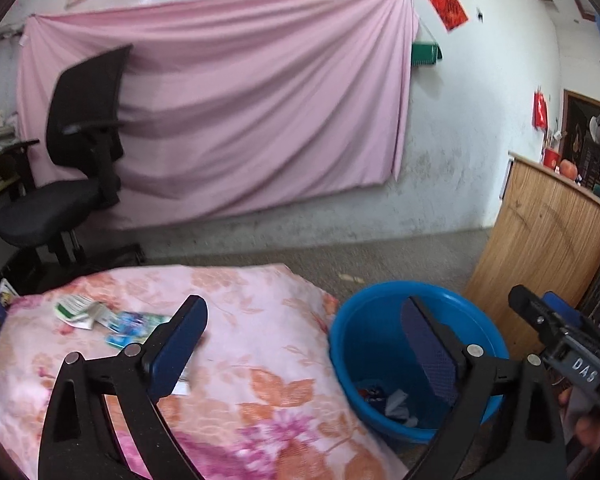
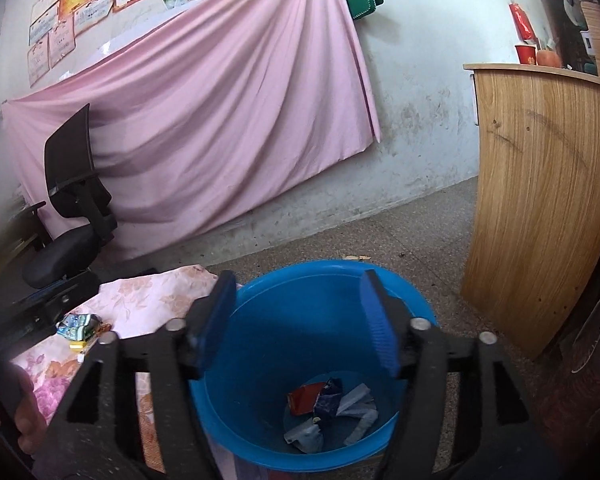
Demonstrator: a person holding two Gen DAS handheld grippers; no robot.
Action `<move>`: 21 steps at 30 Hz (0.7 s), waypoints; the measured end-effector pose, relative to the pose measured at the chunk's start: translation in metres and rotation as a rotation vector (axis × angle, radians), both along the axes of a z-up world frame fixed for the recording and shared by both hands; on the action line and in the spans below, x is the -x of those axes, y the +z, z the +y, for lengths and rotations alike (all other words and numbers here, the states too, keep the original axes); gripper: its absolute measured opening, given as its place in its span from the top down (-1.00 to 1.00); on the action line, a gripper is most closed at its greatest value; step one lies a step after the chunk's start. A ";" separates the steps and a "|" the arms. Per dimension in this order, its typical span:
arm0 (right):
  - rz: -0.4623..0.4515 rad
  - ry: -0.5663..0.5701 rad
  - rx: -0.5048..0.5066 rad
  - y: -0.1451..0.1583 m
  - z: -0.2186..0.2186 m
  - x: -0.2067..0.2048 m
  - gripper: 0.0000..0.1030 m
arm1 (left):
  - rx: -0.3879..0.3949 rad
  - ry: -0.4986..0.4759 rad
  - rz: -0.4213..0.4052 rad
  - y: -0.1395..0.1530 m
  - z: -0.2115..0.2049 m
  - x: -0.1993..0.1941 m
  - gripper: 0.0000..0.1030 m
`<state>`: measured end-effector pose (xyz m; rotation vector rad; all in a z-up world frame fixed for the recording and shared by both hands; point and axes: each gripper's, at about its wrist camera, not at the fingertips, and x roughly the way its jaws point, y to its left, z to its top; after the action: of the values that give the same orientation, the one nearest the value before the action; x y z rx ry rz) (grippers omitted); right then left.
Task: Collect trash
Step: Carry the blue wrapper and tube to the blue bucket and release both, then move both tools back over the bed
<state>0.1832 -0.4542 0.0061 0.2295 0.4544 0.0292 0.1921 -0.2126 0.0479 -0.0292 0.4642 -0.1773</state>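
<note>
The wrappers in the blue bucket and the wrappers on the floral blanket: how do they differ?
The wrappers in the blue bucket are red, dark blue and grey; the wrappers on the floral blanket are green, white and light blue. The first lie crumpled in the blue bucket; the second lie flatter, uncollected.

You can read only one marking: white letters "DAS" on the black body of the right gripper [image 1: 540, 312], seen from the left wrist view; print on the wall certificates [image 2: 72, 12] and wrappers [image 1: 112, 318] is too blurred to read
</note>
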 end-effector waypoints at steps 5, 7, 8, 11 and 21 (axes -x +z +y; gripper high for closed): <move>-0.048 0.015 0.027 0.013 0.014 0.018 -1.00 | 0.027 0.044 -0.049 0.005 0.027 0.024 -0.97; -0.075 0.018 0.028 0.019 0.019 0.026 -1.00 | 0.036 0.060 -0.064 0.009 0.039 0.033 -0.97; -0.084 0.022 0.023 0.020 0.021 0.028 -1.00 | 0.038 0.068 -0.070 0.012 0.043 0.037 -0.97; -0.124 0.029 0.013 0.027 0.031 0.041 -1.00 | 0.050 0.099 -0.097 0.020 0.062 0.050 -0.97; -0.344 0.085 0.015 0.051 0.069 0.078 -1.00 | 0.012 0.220 -0.209 0.037 0.117 0.102 -0.97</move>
<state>0.1049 -0.3855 0.0567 0.1855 0.1219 0.1462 0.0902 -0.0960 0.0848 -0.0726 0.2485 0.0329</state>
